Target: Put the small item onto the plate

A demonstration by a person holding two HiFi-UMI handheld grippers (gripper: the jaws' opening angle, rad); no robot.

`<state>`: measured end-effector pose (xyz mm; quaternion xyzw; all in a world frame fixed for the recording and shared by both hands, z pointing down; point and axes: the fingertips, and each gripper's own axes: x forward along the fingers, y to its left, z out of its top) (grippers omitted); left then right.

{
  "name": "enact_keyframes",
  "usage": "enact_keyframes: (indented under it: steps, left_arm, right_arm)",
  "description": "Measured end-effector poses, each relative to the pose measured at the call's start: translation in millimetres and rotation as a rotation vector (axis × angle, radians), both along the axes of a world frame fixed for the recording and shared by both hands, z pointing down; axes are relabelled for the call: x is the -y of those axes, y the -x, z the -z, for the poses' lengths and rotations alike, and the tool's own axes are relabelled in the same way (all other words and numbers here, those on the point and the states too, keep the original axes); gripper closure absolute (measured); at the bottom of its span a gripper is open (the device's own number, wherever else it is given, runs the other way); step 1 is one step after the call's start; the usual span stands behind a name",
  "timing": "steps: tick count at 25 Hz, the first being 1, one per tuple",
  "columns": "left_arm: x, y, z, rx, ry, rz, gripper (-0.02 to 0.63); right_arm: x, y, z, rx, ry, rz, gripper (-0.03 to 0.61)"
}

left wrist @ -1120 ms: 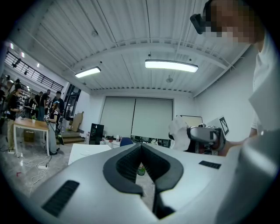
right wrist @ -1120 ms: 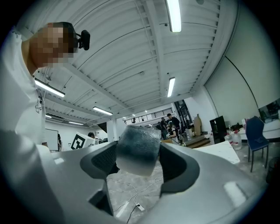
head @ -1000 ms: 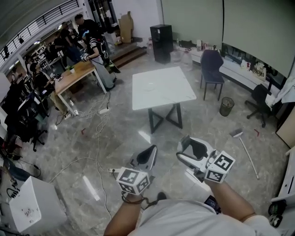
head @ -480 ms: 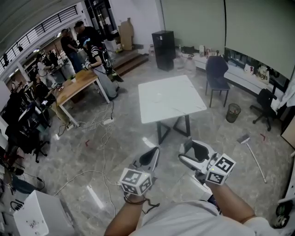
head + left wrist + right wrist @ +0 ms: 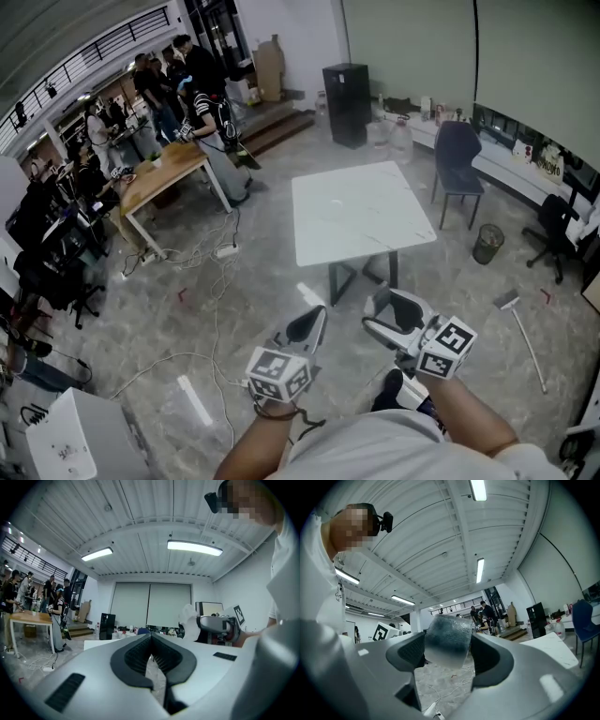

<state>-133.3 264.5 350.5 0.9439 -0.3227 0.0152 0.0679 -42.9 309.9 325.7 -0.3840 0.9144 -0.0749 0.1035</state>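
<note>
My right gripper (image 5: 392,313) (image 5: 447,644) is held low in front of me, shut on a small translucent grey roll (image 5: 446,639) that stands between its pads. My left gripper (image 5: 309,325) (image 5: 151,644) sits beside it, jaws shut together with nothing between them. Both hover over the marble floor, short of a white square table (image 5: 361,211) ahead. No plate shows in any view; the tabletop looks bare from here. The roll is hidden in the head view.
A dark chair (image 5: 459,159) and a bin (image 5: 487,244) stand right of the table. Cables (image 5: 202,258) trail across the floor at the left. People stand round a wooden table (image 5: 169,173). A broom (image 5: 523,328) lies at the right, a white box (image 5: 70,436) at the lower left.
The white table has drawn closer and shifted right in the head view as the person walks forward. Both grippers keep the same pose and grip.
</note>
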Motion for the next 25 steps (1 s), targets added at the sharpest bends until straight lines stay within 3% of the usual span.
enact_keyframes:
  steps: [17,25]
  left_arm:
    - [217.8,-146.4,17.9,-0.006,-0.018,0.133,0.607]
    - [282.5,-178.1,7.1,-0.001,-0.001,0.154,0.607]
  right_arm:
    - [226.2,-149.9,17.1,-0.016,-0.014,0.135,0.282]
    - [293.6,-182.3,8.4,-0.013,0.007,0.161,0.282]
